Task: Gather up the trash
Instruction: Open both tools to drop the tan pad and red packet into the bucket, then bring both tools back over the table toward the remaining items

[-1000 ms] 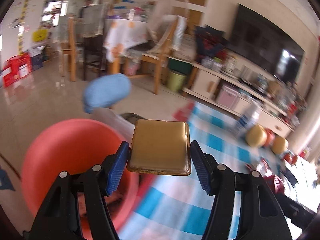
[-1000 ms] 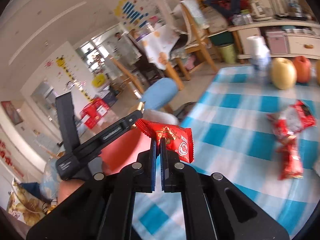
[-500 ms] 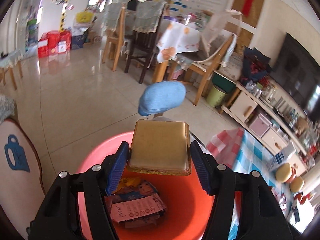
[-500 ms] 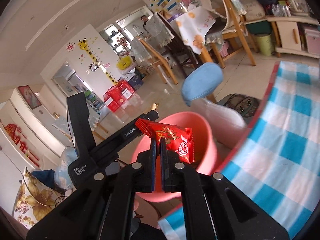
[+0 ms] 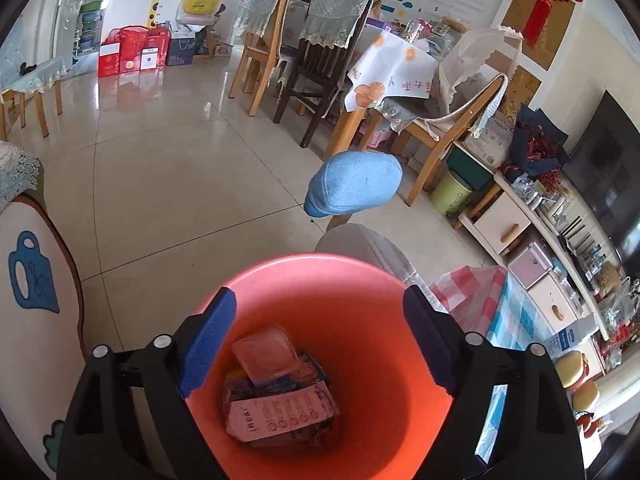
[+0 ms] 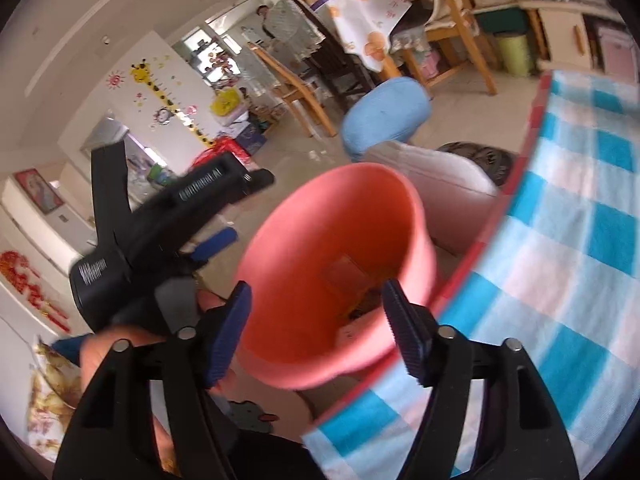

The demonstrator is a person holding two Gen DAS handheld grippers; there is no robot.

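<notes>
In the left wrist view, a cushion with a blue cup print (image 5: 28,280) sits at nine o'clock against the frame edge. The left claw (image 5: 318,340) is spread wide with nothing between its blue pads (image 5: 208,334), and it hangs directly over the mouth of the orange-pink bucket (image 5: 320,272), which fills the six o'clock part of the frame. At the bucket's bottom lies the trash: a clear plastic tray (image 5: 266,354) on top of a printed paper slip (image 5: 276,416) and some colourful wrappers. Beyond the bucket, at twelve o'clock from it, stands a blue-cushioned stool (image 5: 354,182) on the tiled floor (image 5: 168,184). At three o'clock from the bucket the checked cloth of the desk (image 5: 516,320) begins.

In the right wrist view, the left claw's black body (image 6: 160,220) shows at nine o'clock, blurred, gripped by the person's hand (image 6: 120,344). The right claw (image 6: 320,330) is also wide apart and empty, poised at the near rim of the same bucket (image 6: 280,272); a brownish packet inside the bucket (image 6: 348,276) is too blurred to identify. The stool (image 6: 386,110) sits at twelve o'clock from the bucket, and the blue-and-white checked desk (image 6: 568,264) fills the three o'clock side.
</notes>
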